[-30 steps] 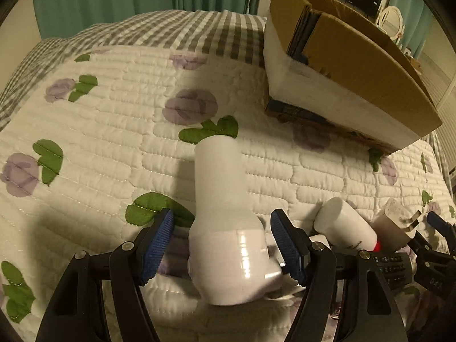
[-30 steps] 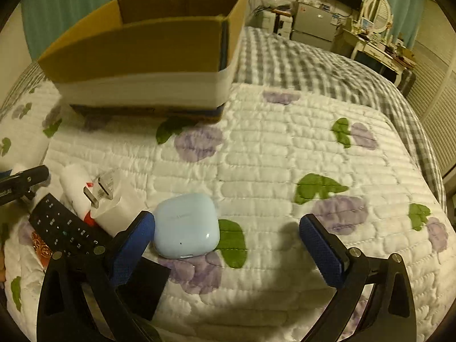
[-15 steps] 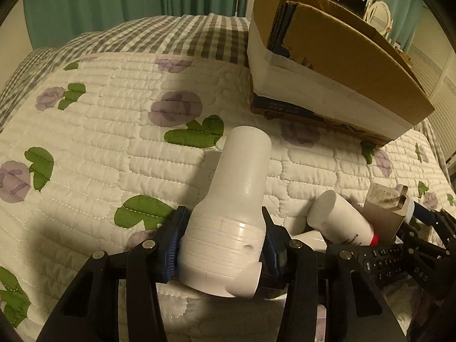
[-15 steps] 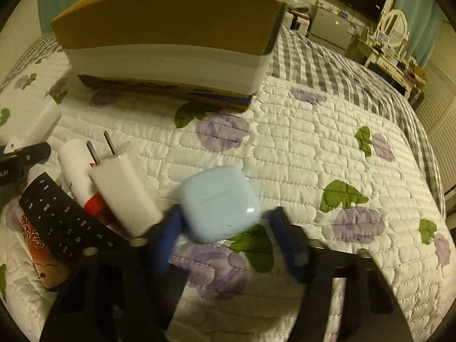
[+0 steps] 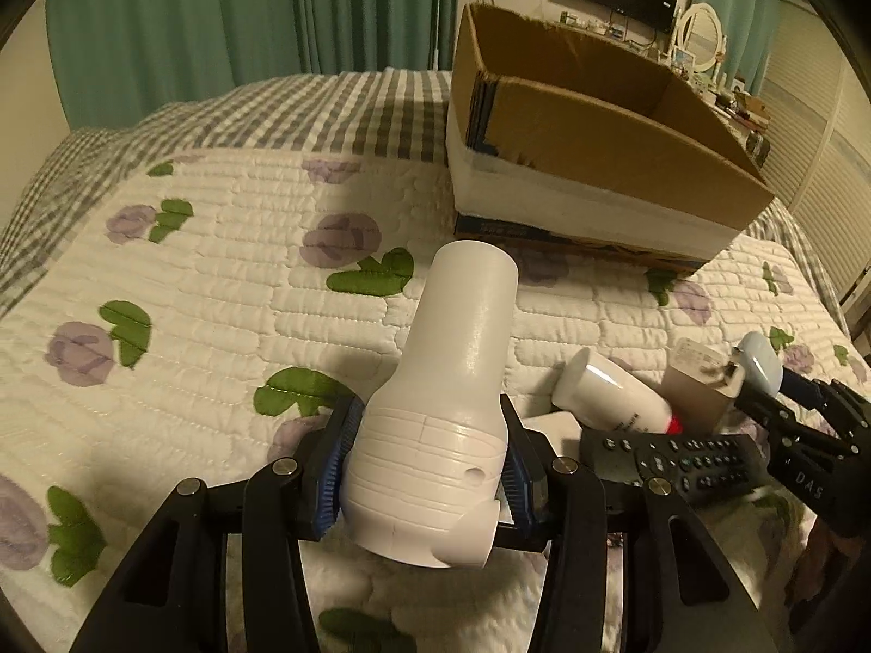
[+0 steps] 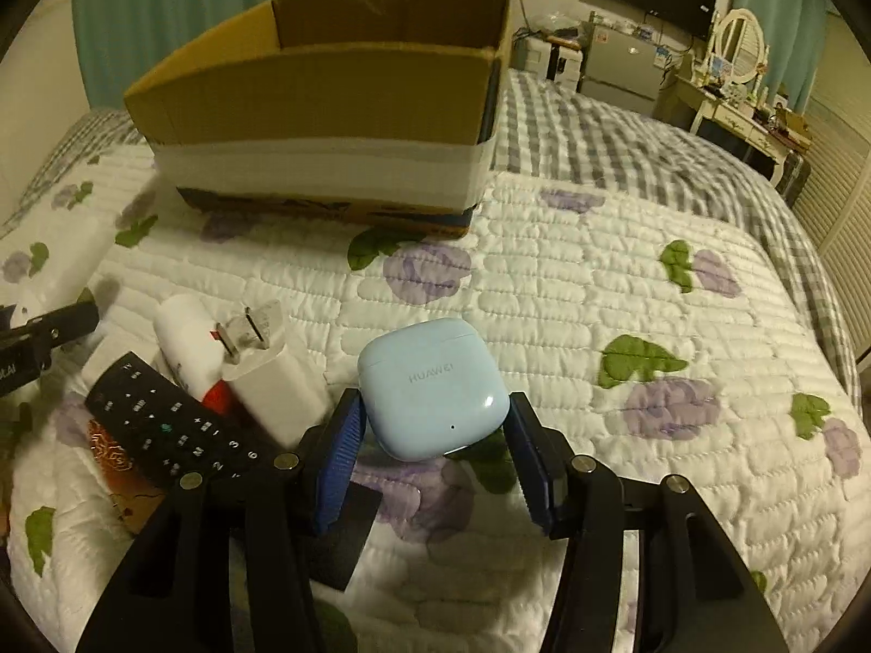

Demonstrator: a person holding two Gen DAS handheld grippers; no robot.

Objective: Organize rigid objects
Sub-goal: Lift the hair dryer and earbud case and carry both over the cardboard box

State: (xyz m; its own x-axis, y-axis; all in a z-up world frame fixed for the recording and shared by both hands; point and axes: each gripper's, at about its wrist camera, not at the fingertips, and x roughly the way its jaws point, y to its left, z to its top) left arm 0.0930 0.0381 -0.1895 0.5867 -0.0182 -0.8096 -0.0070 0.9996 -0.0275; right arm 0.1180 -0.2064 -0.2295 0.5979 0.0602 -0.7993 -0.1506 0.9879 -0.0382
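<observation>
Left wrist view: the left gripper [image 5: 427, 468] pinches a white plastic container [image 5: 441, 424] by its wide base, lifted above the floral quilt [image 5: 218, 294]. Its long axis points forward, toward the open cardboard box [image 5: 599, 163] ahead and slightly right.

Right wrist view: the right gripper [image 6: 433, 457] clamps a pale blue earbud case [image 6: 433, 402] between blue pads. The box [image 6: 326, 125] stands ahead, slightly left. A remote [image 6: 169, 424], charger plug [image 6: 267, 370] and white tube [image 6: 190, 337] lie just left.

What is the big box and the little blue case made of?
The big box looks like brown cardboard: matte, with folded flaps and raw edges. The little blue case seems to be smooth, glossy hard plastic, since light glints off its rounded corner.
</observation>
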